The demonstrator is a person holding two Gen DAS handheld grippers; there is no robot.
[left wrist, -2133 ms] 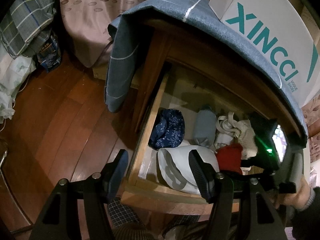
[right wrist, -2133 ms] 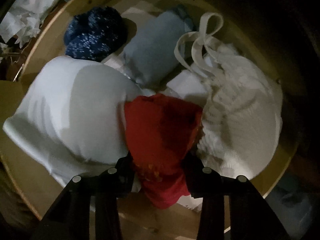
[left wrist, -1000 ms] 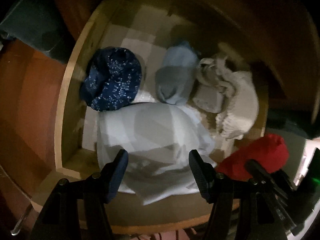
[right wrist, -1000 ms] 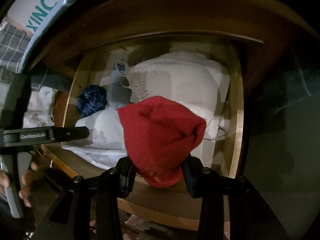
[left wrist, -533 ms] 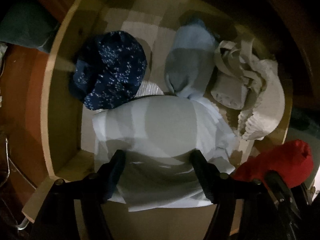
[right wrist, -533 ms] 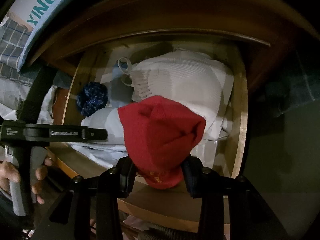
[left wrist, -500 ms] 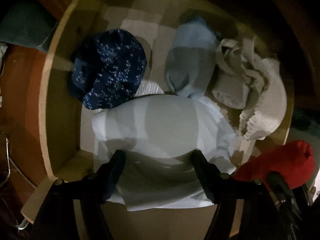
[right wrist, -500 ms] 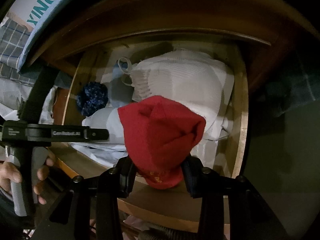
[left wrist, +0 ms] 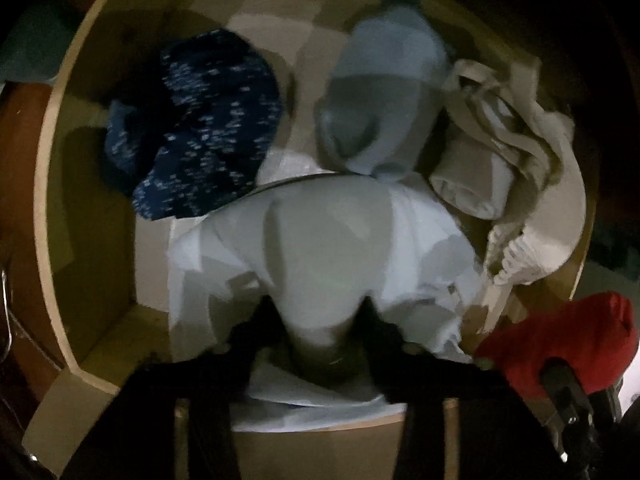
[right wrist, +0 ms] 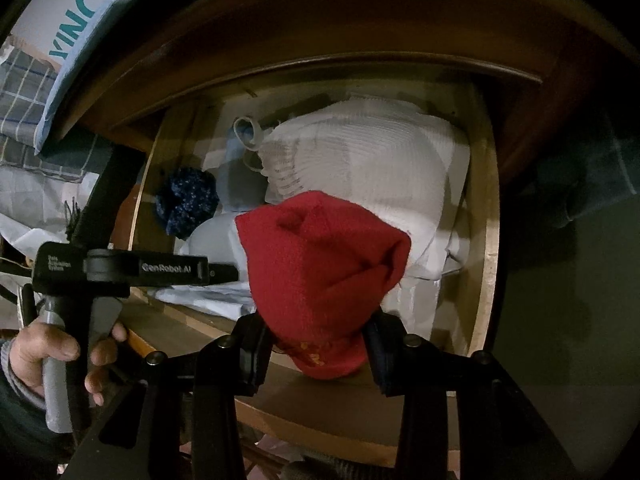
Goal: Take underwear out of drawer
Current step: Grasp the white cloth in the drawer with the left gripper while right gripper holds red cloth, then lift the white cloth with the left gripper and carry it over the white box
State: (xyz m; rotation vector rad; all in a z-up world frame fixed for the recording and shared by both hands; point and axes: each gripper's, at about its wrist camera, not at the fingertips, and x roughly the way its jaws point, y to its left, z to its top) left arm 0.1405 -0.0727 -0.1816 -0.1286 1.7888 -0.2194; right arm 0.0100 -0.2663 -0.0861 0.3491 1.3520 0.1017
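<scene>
Looks like a home bedroom: open wooden drawer full of folded underwear and socks, plaid bedding beside the cabinet, a shoebox on top.

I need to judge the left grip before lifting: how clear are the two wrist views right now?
Left wrist view: dim and motion-blurred; the left gripper is a dark smear pinching the white garment. Right wrist view: sharper, the red garment well lit in the right gripper, corners dark, drawer edges bowed by the fisheye.
</scene>
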